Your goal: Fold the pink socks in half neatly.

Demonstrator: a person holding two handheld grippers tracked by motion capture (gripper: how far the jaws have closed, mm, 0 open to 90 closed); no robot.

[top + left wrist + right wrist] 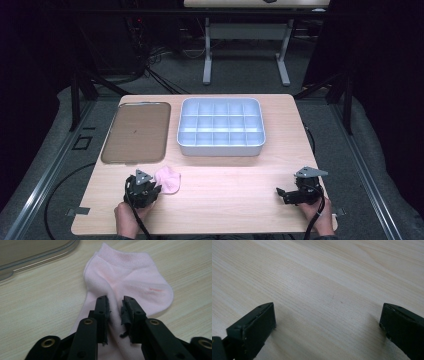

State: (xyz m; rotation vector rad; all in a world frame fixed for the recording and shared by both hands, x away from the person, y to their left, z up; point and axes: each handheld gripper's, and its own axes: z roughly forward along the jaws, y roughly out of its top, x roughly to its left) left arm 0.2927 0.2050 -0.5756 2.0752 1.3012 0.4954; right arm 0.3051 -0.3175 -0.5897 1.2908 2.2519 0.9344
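A pale pink ankle sock (168,180) lies flat on the wooden table near its front left, cuff pointing away from me. In the left gripper view the sock (130,280) runs under and between my jaws, and a raised fold of its fabric is squeezed between the pads. My left gripper (156,188) (115,305) is shut on that fold at the sock's near end. At the front right, my right gripper (281,194) rests low over bare wood, its jaws (328,315) spread wide with nothing between them.
A brown-tinted flat tray (136,131) (37,255) lies at the back left, just beyond the sock. A white box with several compartments (220,149) stands at the back centre. Bare wood stretches between my two grippers.
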